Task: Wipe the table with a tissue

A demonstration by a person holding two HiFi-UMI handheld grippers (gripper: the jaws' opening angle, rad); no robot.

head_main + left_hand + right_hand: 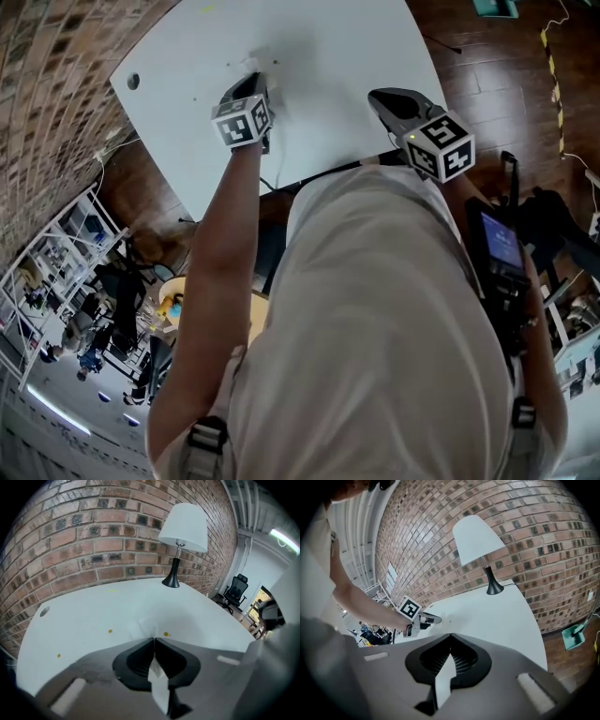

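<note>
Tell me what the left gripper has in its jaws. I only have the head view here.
Observer: The left gripper is shut on the tissue, whose free end spreads on the table just past the tips.
Operator: Check what stands ahead of it on that table.
Observer: A lamp with a white shade and dark base stands at the table's far end, by the brick wall.

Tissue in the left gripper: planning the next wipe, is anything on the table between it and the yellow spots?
Nothing visible. The tissue, pinched by the left gripper, lies on bare table; one yellow spot sits beside it, two more leftward. The lamp stands behind.
</note>
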